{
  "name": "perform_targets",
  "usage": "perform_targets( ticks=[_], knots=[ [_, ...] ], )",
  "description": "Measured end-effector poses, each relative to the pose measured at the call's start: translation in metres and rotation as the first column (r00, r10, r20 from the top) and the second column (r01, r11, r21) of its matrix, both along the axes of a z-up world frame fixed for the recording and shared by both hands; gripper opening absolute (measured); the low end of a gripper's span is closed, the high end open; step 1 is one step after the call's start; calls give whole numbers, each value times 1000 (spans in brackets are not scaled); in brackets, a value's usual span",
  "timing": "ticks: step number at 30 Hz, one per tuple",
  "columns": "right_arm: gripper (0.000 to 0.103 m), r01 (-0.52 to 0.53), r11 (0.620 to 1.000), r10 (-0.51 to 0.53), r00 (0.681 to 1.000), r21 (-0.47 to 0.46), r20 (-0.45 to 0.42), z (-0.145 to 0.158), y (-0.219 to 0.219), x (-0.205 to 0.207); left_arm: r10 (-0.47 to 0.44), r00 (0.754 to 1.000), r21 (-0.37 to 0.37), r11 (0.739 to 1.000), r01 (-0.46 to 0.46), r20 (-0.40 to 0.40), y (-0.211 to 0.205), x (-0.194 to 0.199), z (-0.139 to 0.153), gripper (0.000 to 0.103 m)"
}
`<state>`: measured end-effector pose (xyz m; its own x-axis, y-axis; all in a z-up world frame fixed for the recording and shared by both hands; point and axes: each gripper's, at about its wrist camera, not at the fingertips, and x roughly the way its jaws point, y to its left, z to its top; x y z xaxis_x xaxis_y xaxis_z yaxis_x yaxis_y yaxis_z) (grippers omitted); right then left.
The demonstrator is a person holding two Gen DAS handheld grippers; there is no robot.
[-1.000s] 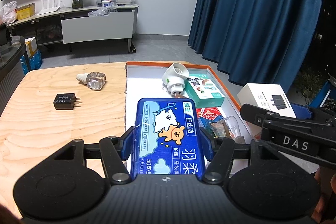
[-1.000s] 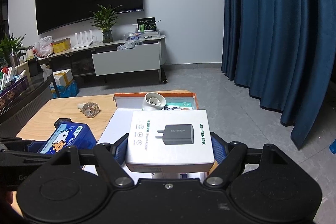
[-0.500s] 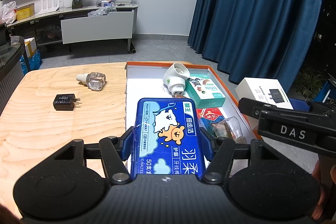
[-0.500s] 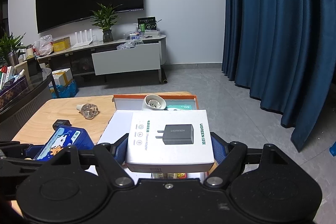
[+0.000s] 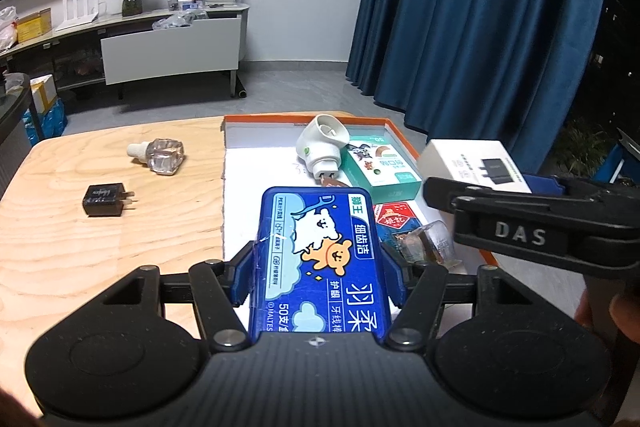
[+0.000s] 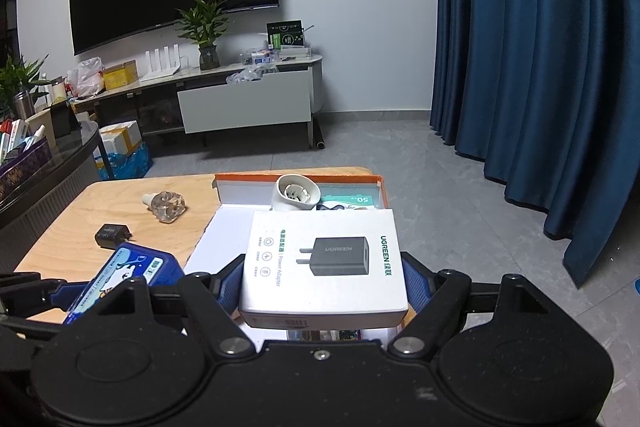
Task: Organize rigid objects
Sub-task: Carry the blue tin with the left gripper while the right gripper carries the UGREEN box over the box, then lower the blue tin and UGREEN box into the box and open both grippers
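Note:
My left gripper (image 5: 318,269) is shut on a blue floss-pick box (image 5: 320,259) with a cartoon bear, held above the near end of an orange-rimmed tray (image 5: 304,118). My right gripper (image 6: 323,281) is shut on a white power adapter box (image 6: 324,259), held over the tray's right side; the same box (image 5: 474,165) shows at the right of the left wrist view. In the tray lie a white plug-in device (image 5: 322,143), a green-and-white box (image 5: 382,167), a red packet (image 5: 394,219) and a clear bottle (image 5: 430,241).
On the wooden table (image 5: 60,247) left of the tray lie a black charger plug (image 5: 105,200) and a clear glass bottle with a white cap (image 5: 160,157). Blue curtains (image 6: 540,67) hang to the right. A TV cabinet (image 6: 240,95) stands against the far wall.
The right gripper with the white box has drifted left, closer over the tray's right edge. The left gripper keeps its place with the blue box.

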<state>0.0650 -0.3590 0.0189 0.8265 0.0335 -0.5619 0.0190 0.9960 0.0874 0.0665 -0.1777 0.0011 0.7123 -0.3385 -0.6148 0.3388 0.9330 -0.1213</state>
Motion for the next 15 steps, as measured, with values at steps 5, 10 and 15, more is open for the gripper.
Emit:
perform_targets(
  ticks=[5, 10, 15],
  knots=[
    [92, -11, 1000, 11, 1000, -9, -11, 1, -2, 10, -18, 1000, 2, 1000, 18, -8, -7, 5, -4, 63],
    [92, -14, 1000, 14, 1000, -5, -18, 2, -3, 24, -37, 999, 6, 999, 37, -8, -14, 8, -4, 63],
    [92, -20, 1000, 19, 999, -10, -29, 3, -3, 34, -48, 999, 3, 999, 48, -8, -19, 12, -4, 63]
  ],
)
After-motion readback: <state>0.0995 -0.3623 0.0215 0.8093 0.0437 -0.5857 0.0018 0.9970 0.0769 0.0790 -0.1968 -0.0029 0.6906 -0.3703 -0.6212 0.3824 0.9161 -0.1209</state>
